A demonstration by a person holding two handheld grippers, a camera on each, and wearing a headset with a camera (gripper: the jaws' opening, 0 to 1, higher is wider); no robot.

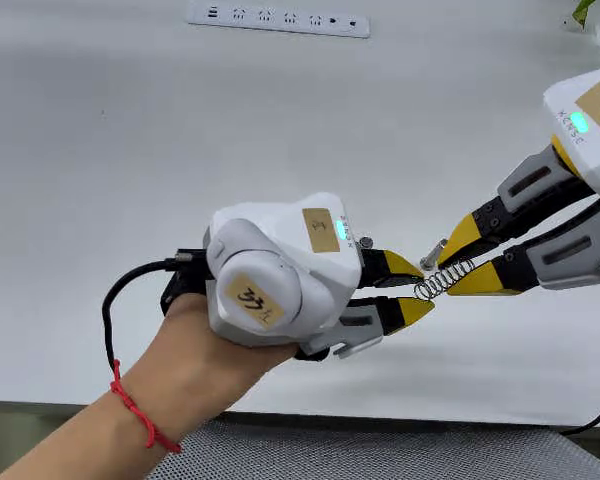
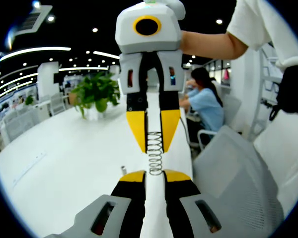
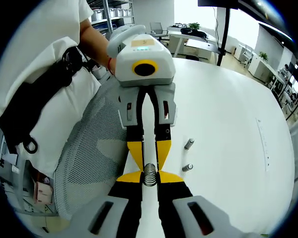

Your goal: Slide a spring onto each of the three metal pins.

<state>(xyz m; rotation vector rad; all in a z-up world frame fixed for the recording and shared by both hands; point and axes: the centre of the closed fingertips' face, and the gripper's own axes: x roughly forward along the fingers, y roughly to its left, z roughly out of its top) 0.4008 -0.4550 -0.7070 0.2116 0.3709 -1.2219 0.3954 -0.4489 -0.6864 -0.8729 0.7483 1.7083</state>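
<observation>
Left gripper (image 1: 425, 290), hand-held, lower centre, pointing right: jaws pinch one end of spring (image 1: 446, 278). Right gripper (image 1: 447, 277), from right edge: jaws pinch the other end. Spring: silver coil, centre-right, above counter (image 1: 180, 150).

Silver coil spring (image 1: 445, 279) held level beside two short pins (image 3: 188, 144) (image 3: 187, 167).

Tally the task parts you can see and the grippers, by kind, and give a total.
spring: 1
metal pins: 2
grippers, left gripper and right gripper: 2
Total: 5
</observation>
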